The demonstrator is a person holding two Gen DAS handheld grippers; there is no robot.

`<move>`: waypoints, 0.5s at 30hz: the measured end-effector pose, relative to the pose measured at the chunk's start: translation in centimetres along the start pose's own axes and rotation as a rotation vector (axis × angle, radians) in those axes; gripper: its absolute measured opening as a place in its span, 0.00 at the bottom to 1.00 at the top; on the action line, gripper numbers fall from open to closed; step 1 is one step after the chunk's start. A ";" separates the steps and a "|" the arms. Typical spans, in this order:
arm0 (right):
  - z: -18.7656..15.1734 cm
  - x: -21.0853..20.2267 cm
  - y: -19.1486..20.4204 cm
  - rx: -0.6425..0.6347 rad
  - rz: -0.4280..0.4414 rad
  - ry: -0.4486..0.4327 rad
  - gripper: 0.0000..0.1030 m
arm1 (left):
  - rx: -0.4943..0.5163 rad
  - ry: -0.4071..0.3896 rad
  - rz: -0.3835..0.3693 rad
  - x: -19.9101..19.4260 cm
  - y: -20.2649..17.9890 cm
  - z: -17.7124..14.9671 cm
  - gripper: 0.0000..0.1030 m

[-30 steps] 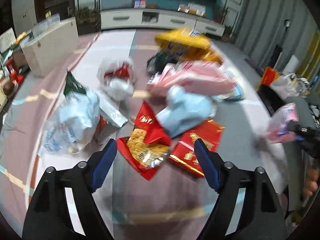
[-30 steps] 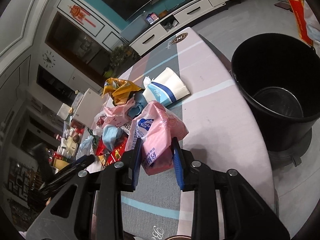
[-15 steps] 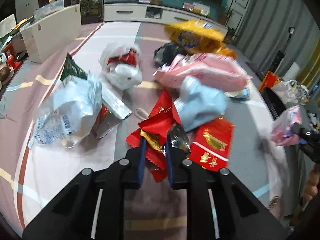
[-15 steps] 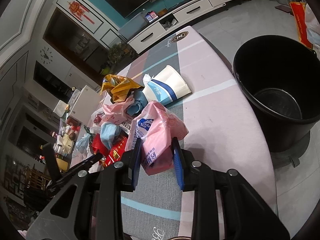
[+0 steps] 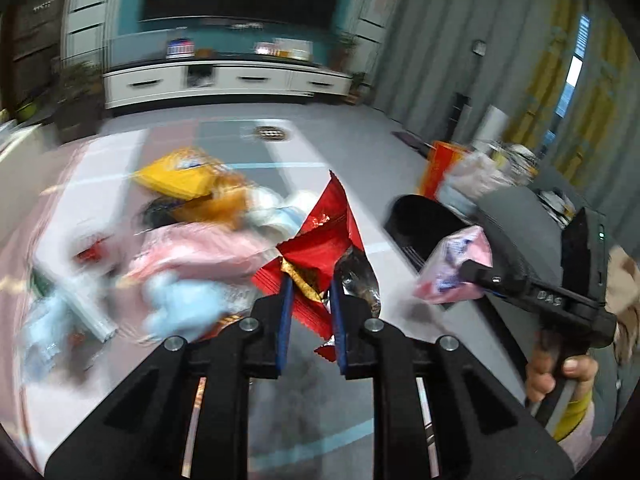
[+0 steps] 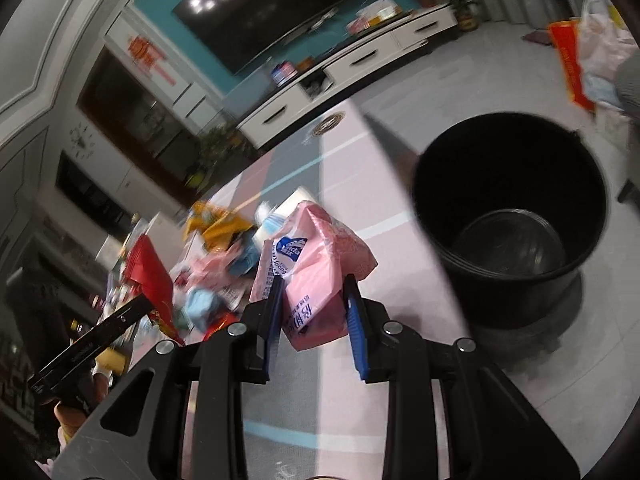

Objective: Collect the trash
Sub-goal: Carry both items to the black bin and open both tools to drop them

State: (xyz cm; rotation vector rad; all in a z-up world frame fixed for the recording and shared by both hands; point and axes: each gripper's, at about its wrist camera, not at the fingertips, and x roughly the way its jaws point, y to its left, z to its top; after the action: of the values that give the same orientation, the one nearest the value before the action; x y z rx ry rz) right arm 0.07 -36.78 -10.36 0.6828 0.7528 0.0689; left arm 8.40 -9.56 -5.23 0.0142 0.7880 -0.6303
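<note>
My left gripper (image 5: pixel 309 288) is shut on a red snack wrapper (image 5: pixel 324 236) and holds it up above the table. My right gripper (image 6: pixel 313 292) is shut on a pink plastic packet (image 6: pixel 316 256) with a blue logo, held above the table's right side. The black trash bin (image 6: pixel 516 216) stands on the floor right of the table, open, and shows in the left wrist view (image 5: pixel 424 220) too. The pink packet (image 5: pixel 456 268) and right gripper also show at the right of the left wrist view. The red wrapper (image 6: pixel 150 272) appears at the left of the right wrist view.
A pile of trash lies on the table: a yellow bag (image 5: pixel 188 180), a pink bag (image 5: pixel 196 248), a light blue crumpled piece (image 5: pixel 180 304) and clear wrappers (image 5: pixel 60 312). The table edge (image 6: pixel 400 200) runs beside the bin. A TV cabinet (image 5: pixel 224 80) stands at the back.
My left gripper closed on the red wrapper, then lifted it off the pile and swung right toward the bin. My right gripper has kept the pink packet and moved closer to the bin.
</note>
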 end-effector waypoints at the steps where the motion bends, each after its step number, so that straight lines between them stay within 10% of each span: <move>1: 0.3 -0.4 -0.8 0.009 -0.030 -0.020 0.29 | 0.034 0.006 -0.022 1.3 -1.6 0.7 0.19; 15: 3.0 -0.8 -10.4 0.127 -0.257 -0.124 0.37 | 0.171 0.154 -0.195 17.9 -15.0 5.4 0.27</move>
State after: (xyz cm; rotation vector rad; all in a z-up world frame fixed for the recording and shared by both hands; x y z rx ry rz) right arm -0.41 -46.85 -14.49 0.6990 0.7237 -0.2552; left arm 13.43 -32.45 -10.03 0.1449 0.8883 -0.8886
